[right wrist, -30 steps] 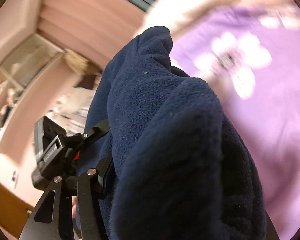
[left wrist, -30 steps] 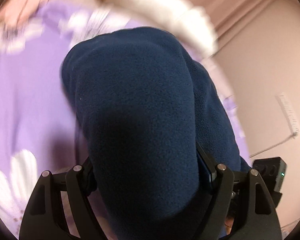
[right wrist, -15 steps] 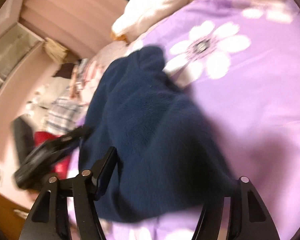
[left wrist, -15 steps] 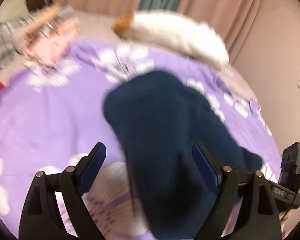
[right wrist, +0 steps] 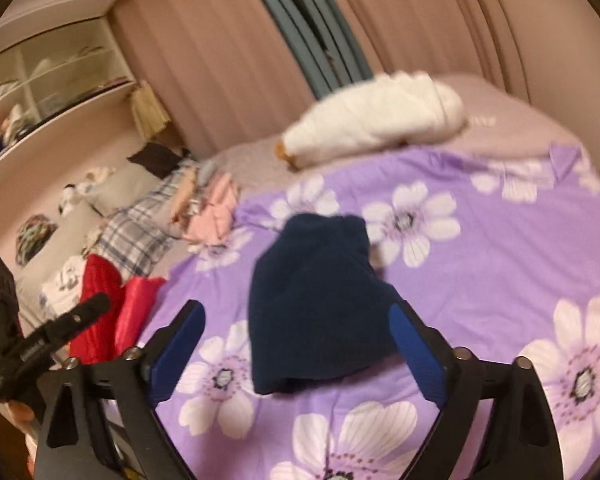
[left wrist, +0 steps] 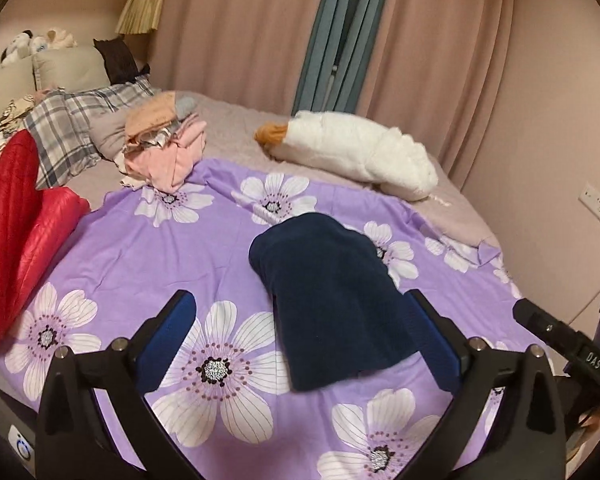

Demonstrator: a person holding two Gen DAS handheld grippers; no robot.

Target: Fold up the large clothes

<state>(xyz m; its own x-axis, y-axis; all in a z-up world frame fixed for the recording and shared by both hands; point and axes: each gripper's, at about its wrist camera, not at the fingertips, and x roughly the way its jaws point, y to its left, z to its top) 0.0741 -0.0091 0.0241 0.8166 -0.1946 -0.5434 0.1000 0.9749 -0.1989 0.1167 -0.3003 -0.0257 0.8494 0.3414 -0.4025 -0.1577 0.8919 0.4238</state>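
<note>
A folded dark navy fleece garment lies flat on the purple flowered sheet. It also shows in the right wrist view. My left gripper is open and empty, held above and just in front of the garment. My right gripper is open and empty too, also held back from it. The other gripper's body shows at the right edge of the left wrist view and at the left edge of the right wrist view.
A red quilted jacket lies at the bed's left side. A pile of pink clothes, a plaid pillow and a white fluffy garment lie at the far side. Curtains and a wall stand behind.
Both grippers have let go of the navy garment and opened. It dropped onto the sheet, and both grippers pulled back and up from it.
</note>
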